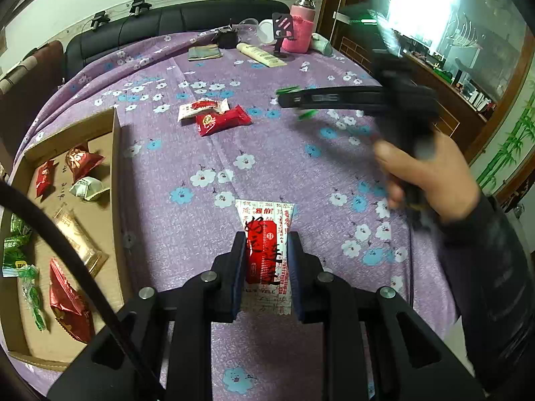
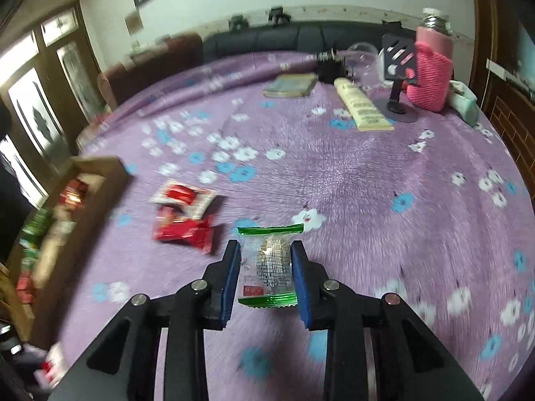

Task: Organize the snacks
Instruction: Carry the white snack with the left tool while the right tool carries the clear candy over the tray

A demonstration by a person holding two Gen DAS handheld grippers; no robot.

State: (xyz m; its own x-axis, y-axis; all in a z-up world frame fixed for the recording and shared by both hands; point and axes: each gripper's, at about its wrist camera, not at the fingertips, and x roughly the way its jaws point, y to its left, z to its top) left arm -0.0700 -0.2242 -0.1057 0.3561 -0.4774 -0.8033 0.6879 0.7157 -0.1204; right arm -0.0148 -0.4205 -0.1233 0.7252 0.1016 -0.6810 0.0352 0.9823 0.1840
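My left gripper (image 1: 267, 244) is shut on a red-and-white snack packet (image 1: 267, 250), held above the purple flowered cloth. My right gripper (image 2: 265, 250) is shut on a clear green-edged candy wrapper (image 2: 269, 264) with a silvery sweet inside. In the left wrist view the right gripper (image 1: 294, 100) is blurred at the right, held by a hand (image 1: 431, 177). A white-and-red packet (image 1: 202, 107) and a red packet (image 1: 222, 120) lie together mid-table; they also show in the right wrist view (image 2: 184, 214). A cardboard box (image 1: 115, 180) at the left holds several snacks.
At the far end stand a pink-sleeved bottle (image 1: 299, 26), a phone stand (image 1: 284, 33), a cream tube (image 1: 260, 55), a small book (image 1: 204, 52) and a black object (image 1: 227, 37). A dark sofa (image 1: 167, 23) runs behind the table. The box also shows blurred in the right wrist view (image 2: 97, 173).
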